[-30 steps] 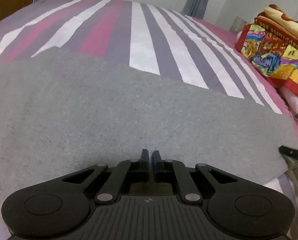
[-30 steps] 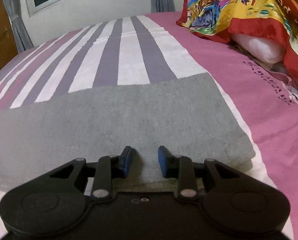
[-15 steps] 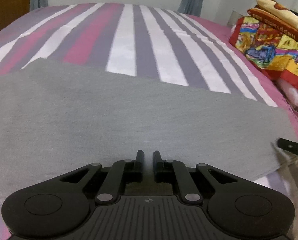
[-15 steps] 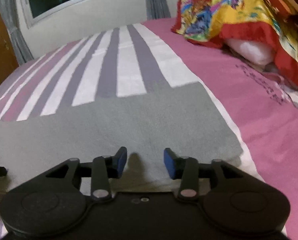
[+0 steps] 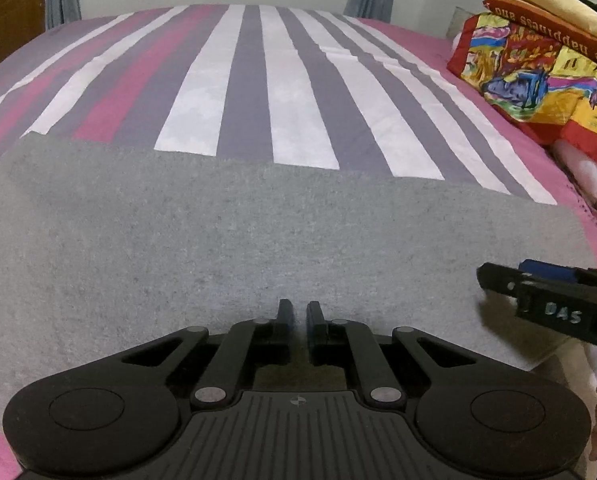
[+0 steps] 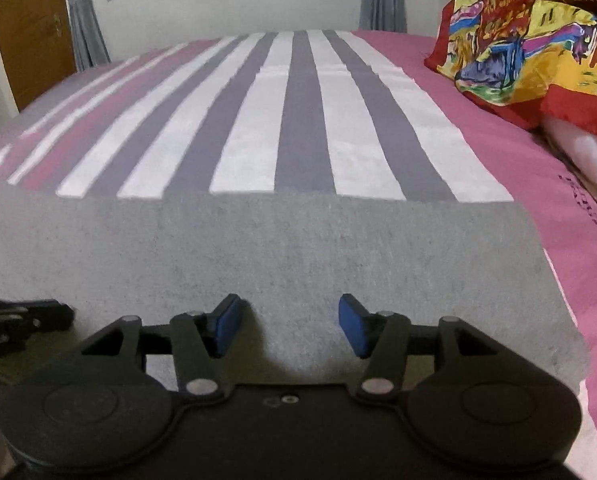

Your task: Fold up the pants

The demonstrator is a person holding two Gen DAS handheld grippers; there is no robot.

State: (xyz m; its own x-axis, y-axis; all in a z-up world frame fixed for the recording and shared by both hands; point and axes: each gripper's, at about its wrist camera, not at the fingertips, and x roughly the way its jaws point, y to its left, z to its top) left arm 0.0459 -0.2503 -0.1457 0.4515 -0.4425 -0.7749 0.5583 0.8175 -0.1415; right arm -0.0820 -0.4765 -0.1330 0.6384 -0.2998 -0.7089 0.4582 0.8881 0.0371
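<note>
Right wrist view: the soft, limp grey pants (image 6: 282,248) lie flat near the bed's (image 6: 538,184) near edge and are best pinched at that hem, where the right hand-held gripper (image 6: 289,326) has just been opening with nothing clamped and the left hand-held gripper (image 5: 297,316) is closed, with no cloth seen held.

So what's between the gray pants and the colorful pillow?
Just bare pink bedsheet lies between the gray pants and the colorful pillow; the right wrist view shows it best.

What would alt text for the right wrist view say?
The right gripper, jaws open and just widened with nothing pinched, hovers over the near edge of folded grey pants on a striped bed. Colourful bedding sits far right.
</note>
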